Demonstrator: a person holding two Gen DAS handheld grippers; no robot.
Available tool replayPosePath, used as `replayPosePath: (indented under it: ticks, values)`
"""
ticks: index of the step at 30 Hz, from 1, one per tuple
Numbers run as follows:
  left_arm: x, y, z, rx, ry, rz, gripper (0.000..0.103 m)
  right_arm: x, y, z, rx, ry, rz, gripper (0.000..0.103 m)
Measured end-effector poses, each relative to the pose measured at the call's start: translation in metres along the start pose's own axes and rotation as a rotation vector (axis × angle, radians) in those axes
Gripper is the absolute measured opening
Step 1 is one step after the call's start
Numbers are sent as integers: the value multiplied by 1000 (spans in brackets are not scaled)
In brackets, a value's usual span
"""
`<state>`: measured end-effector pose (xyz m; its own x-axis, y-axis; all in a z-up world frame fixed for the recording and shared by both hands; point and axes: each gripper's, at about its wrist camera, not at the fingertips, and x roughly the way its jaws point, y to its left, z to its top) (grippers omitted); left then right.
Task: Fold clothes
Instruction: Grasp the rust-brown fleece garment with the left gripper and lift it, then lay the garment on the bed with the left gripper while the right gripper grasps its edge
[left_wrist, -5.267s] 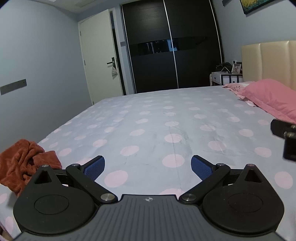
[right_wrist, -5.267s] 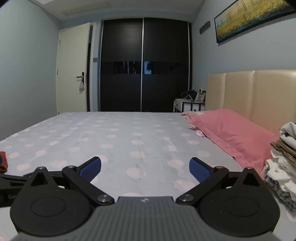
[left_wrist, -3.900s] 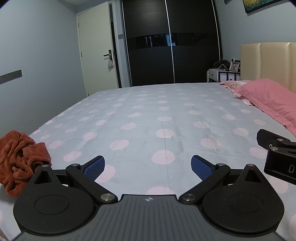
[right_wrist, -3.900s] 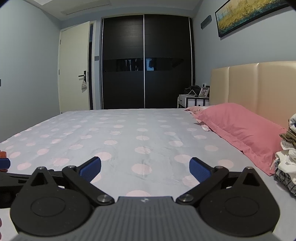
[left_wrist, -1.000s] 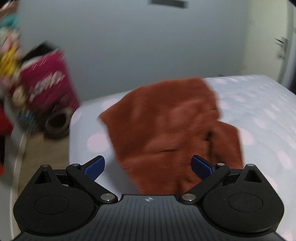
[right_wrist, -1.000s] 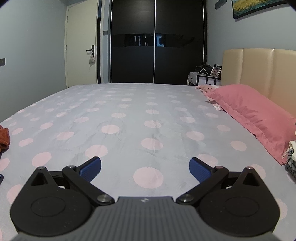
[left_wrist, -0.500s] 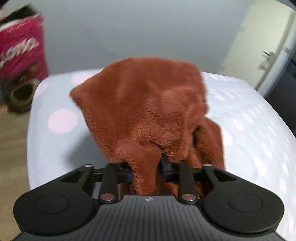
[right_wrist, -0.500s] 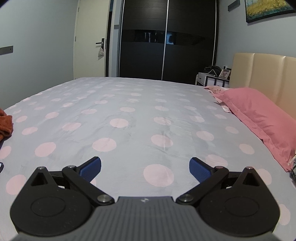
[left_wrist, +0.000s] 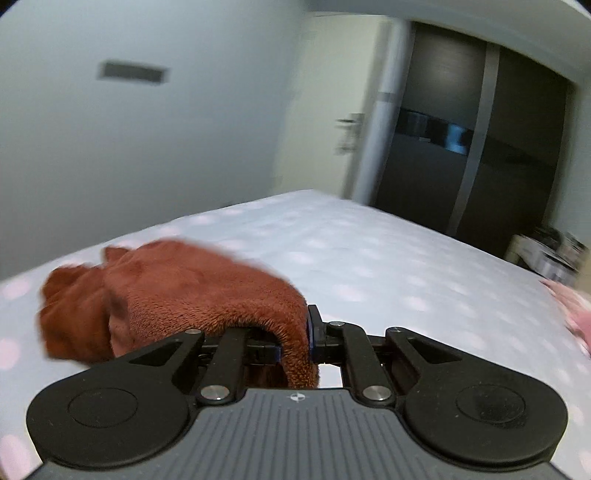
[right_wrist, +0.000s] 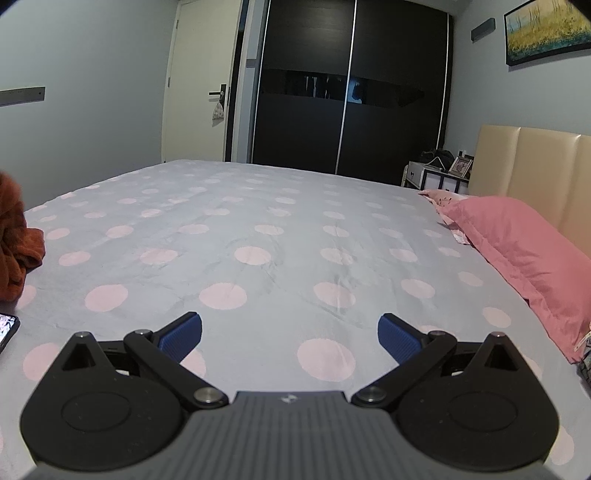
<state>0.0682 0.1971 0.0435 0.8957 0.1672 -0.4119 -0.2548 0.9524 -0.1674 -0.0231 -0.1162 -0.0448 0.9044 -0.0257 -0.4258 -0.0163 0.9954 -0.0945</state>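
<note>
Left hand-held gripper (left_wrist: 295, 341) has just been closing and now clamps a fold of the rust-brown fleece garment (left_wrist: 177, 299) — lifted off the polka-dot bed (right_wrist: 295, 221), likely for spreading; right hand-held gripper (right_wrist: 290, 332) waits with jaws apart.

Polka-dot bed (right_wrist: 258, 236) with pink pillow (right_wrist: 517, 251), rust fleece garment (right_wrist: 14, 240), phone (right_wrist: 6, 328)

No readable words, brands or numbers showed anywhere. Each gripper body bore only a small round emblem without letters.
</note>
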Motion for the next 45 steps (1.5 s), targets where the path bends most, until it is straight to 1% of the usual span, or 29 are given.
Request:
replayPosePath:
  ticks: [3,4,5,7,9,13,15,16,19,21,23,24,25,26,27,28,33,36,38,40,45]
  values:
    - [-15,-60,-11,103,11,-107,7,-3,-1,0,-2,-4,-9,103]
    - [-19,-79,-14,135,13,-148,5,-4,-3,0,-2,-6,-15,103]
    - [-25,-98,-18,162,11,-193,5,-4,-4,0,-2,-8,-22,103]
    - [-39,-137,-32,203,16,-283,5,-5,-8,1,6,-13,-42,103]
    - [-50,-169,-50,230,48,-380,5,-5,-13,3,17,-18,-66,103]
    - [-73,-218,-84,326,111,-543,5,-6,-30,5,47,-21,-121,103]
    - [-82,-235,-98,364,154,-616,5,-5,-40,5,66,-15,-153,103]
    - [-83,-239,-104,380,177,-635,5,-5,-45,5,79,-11,-169,103]
    - [-77,-241,-118,416,247,-650,5,-3,-61,2,119,4,-206,102]
    - [-66,-233,-124,409,303,-641,6,-1,-68,1,139,14,-220,103]
    - [-41,-225,-121,394,345,-631,9,-1,-71,-1,142,22,-223,103]
    - [-39,-224,-120,392,358,-629,17,0,-71,-2,140,25,-220,103]
    - [-38,-222,-119,395,365,-630,30,0,-70,-3,135,30,-215,103]
    - [-32,-223,-115,397,370,-631,36,1,-69,-3,129,34,-210,103]
    - [-26,-225,-110,398,371,-635,49,2,-68,-4,124,37,-206,103]
    - [-27,-224,-108,396,373,-641,53,2,-68,-4,118,40,-201,103]
    - [-31,-220,-102,401,387,-648,56,1,-64,-3,101,31,-179,103]
    - [-27,-213,-100,394,390,-643,57,0,-62,-3,105,22,-145,103]
    - [-24,-206,-97,390,389,-634,59,0,-60,-4,104,21,-116,103]
    - [-24,-198,-93,386,381,-623,63,0,-56,-6,100,23,-80,103]
    - [-20,-179,-81,364,368,-574,65,5,-40,-8,75,32,13,103]
